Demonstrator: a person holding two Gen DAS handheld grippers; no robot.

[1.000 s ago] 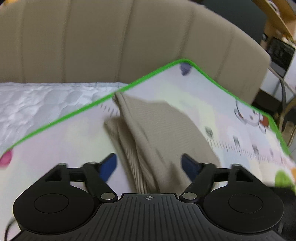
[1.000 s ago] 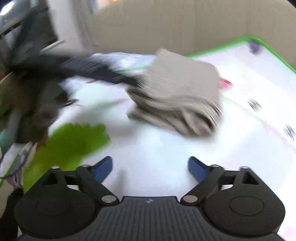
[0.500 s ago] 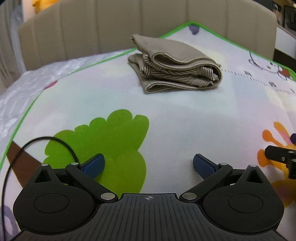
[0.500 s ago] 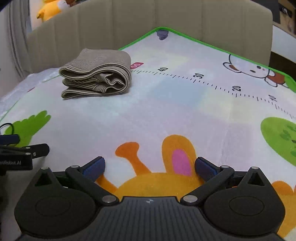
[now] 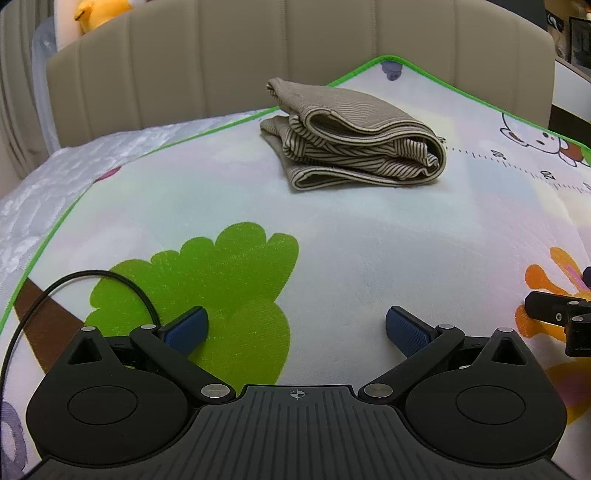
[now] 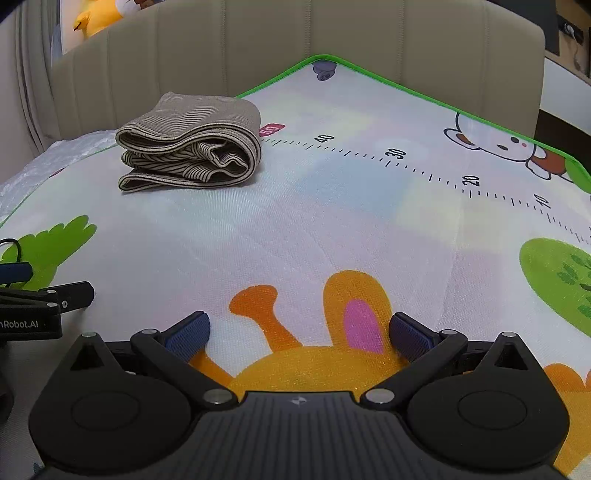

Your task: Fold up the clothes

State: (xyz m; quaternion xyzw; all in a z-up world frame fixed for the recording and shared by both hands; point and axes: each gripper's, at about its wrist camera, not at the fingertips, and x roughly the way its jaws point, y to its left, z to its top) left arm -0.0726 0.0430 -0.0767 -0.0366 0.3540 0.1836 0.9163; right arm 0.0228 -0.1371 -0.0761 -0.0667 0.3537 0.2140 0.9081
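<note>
A beige striped garment (image 5: 354, 136) lies folded in a compact stack at the far side of the colourful play mat (image 5: 332, 229). It also shows in the right wrist view (image 6: 192, 147), far left. My left gripper (image 5: 295, 328) is open and empty, low over the mat's near part above a green tree print, well short of the garment. My right gripper (image 6: 299, 332) is open and empty over an orange print. Each gripper's tip shows at the edge of the other's view.
A beige padded headboard (image 5: 295, 55) rises behind the mat. White quilted bedding (image 5: 55, 177) lies to the left. A black cable (image 5: 74, 280) loops by the left gripper. A yellow plush toy (image 6: 92, 18) sits behind the headboard. Furniture stands at the right edge.
Both grippers have drawn back from the folded garment to the near side of the mat, open and empty. Over the last half second they hardly moved.
</note>
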